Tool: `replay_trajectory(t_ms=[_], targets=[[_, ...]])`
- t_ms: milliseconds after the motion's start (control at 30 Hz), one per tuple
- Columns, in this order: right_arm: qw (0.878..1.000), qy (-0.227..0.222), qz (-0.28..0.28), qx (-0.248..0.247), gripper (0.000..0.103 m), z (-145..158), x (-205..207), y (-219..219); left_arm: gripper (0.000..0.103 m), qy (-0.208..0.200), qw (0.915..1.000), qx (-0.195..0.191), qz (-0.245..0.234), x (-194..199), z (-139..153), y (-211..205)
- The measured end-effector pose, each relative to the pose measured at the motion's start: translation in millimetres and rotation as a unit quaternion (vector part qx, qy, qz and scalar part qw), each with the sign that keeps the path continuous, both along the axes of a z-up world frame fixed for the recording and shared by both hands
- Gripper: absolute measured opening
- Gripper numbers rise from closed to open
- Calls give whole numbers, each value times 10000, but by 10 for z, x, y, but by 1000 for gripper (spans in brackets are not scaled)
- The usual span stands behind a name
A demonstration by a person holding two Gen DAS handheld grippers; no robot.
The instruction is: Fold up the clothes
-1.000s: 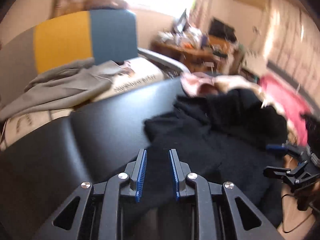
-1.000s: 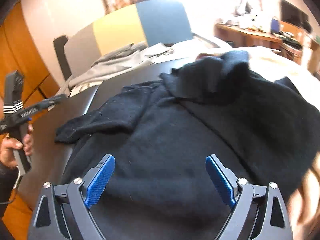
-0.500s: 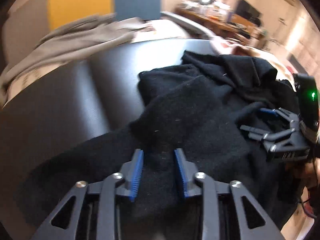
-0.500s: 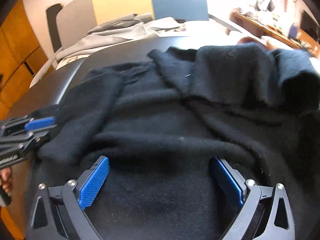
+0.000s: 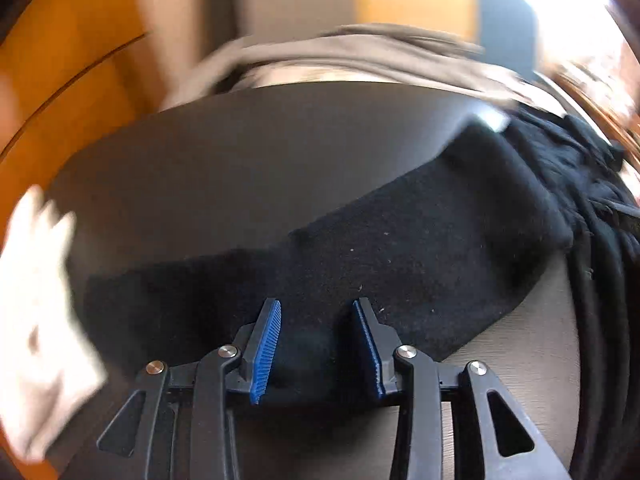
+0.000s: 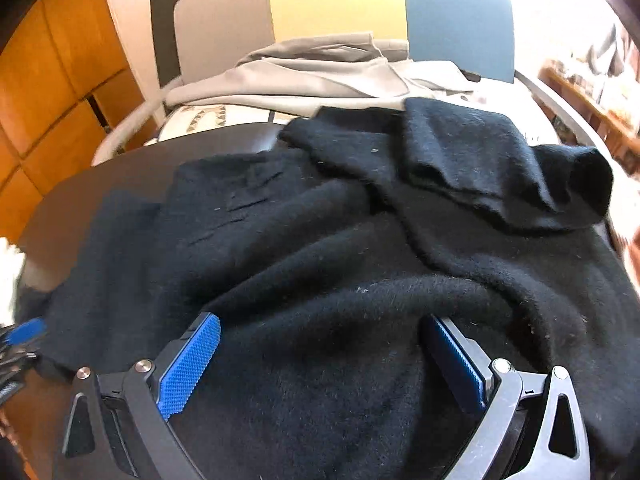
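Spreading the black sweater [image 6: 320,240] flat looks like the step in hand: it lies rumpled across the dark counter [image 5: 240,168], one sleeve [image 5: 400,264] stretched toward the left gripper [image 5: 318,346], whose narrow jaws are closing with the cuff between them, seemingly not yet pinched. The right gripper [image 6: 320,364] straddles a bunched ridge, jaws wide and empty. Pinch only the cuff edge, then draw the sleeve out straight.
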State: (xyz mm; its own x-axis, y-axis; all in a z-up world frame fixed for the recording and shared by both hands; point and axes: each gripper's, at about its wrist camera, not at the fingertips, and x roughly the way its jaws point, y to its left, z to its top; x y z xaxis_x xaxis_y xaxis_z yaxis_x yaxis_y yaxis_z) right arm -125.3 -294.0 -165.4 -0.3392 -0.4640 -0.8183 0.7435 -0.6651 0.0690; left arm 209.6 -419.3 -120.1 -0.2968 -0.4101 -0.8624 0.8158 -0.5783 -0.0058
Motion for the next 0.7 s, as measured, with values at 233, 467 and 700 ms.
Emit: replay_trajectory(t_ms=[233, 467, 700], targets=[[9987, -43, 258, 436, 103, 103, -10, -246, 36, 1110, 9861, 598, -1084, 243, 248, 898], [9960, 153, 784, -395, 102, 650, 636, 547, 36, 1205, 9610, 1235, -2163, -126, 121, 1838], [9991, 259, 65, -341, 102, 574, 1157, 1857, 47, 1070, 9644, 822, -2275, -472, 44, 2190]])
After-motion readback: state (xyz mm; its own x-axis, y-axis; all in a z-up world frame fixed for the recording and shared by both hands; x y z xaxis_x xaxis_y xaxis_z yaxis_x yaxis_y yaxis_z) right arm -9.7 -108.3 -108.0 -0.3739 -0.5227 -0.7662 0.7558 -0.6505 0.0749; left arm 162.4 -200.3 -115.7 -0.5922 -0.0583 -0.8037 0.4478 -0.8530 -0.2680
